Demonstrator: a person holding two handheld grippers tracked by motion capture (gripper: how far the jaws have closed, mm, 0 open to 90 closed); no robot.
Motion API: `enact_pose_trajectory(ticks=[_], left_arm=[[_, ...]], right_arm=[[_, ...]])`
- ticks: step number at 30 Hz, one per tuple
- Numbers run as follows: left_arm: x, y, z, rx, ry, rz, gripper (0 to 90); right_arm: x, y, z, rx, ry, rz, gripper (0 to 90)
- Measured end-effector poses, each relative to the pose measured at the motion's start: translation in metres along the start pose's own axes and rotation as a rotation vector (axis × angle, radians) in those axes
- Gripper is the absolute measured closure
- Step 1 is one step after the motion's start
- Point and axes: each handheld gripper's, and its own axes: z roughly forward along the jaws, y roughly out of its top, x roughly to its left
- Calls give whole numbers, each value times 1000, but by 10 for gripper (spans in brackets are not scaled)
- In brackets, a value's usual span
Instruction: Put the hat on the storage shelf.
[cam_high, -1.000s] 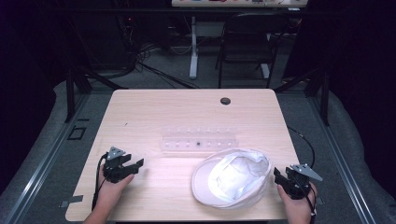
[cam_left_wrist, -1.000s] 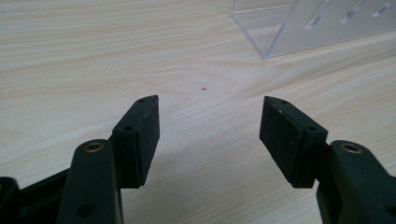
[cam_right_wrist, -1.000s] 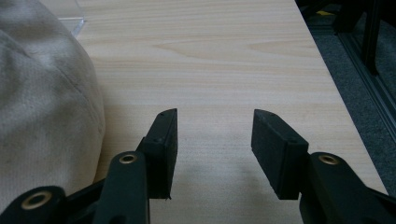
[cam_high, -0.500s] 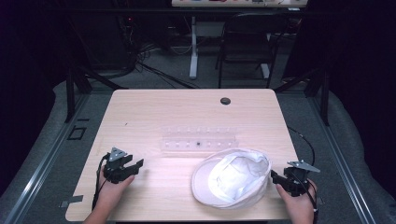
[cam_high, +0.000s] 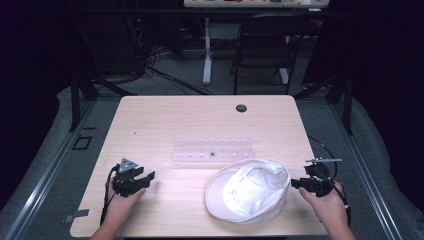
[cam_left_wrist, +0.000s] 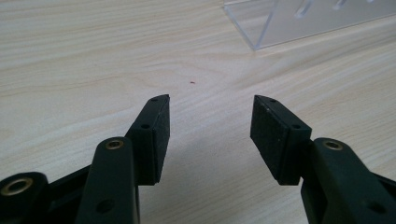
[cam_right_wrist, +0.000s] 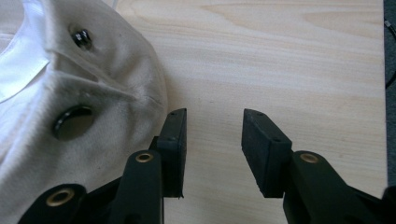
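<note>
A white cap (cam_high: 250, 190) lies upside down on the wooden table (cam_high: 165, 120), near the front right. My right gripper (cam_high: 296, 183) is just off the cap's right edge. Its jaws have just been closing and stand open with only bare wood between them (cam_right_wrist: 215, 113). One jaw is close beside the cap's cloth (cam_right_wrist: 70, 84), near a metal eyelet. My left gripper (cam_high: 148, 177) rests at the front left, well apart from the cap. Its jaws have just closed slightly and remain open over bare table (cam_left_wrist: 211, 99).
A clear plastic rack (cam_high: 212, 149) lies across the middle of the table, just behind the cap; its corner (cam_left_wrist: 303, 18) is ahead of the left gripper. A dark round grommet (cam_high: 241, 108) sits near the far edge. A chair (cam_high: 265, 45) stands beyond the table.
The right gripper has lifted a little beside the cap and its jaws have narrowed. The left gripper stays where it was.
</note>
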Motion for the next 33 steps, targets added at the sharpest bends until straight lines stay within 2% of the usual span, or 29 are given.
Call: enact_pose_trajectory(ticks=[9,20,24,27,29,31,33], left_arm=[[0,-1,1,8,7,-6,476],[0,-1,2,9,0,-7,471],[-1,-1,2,6,-4,-8,470],[-1,-1,2,8,-7,-6,470],[-1,-1,3,8,-5,-5,470],[-2,-1,2,10,-6,-3,470],[-2,-1,2,11,-7,0,470]], right_arm=[[9,22,-13,84,12,-26,590],[11,57,-33,155,47,28,551],[16,70,-40,162,52,20,541],[22,77,-43,184,61,11,529],[25,78,-42,189,55,11,526],[30,83,-38,223,42,-10,516],[33,84,-34,238,31,-6,512]])
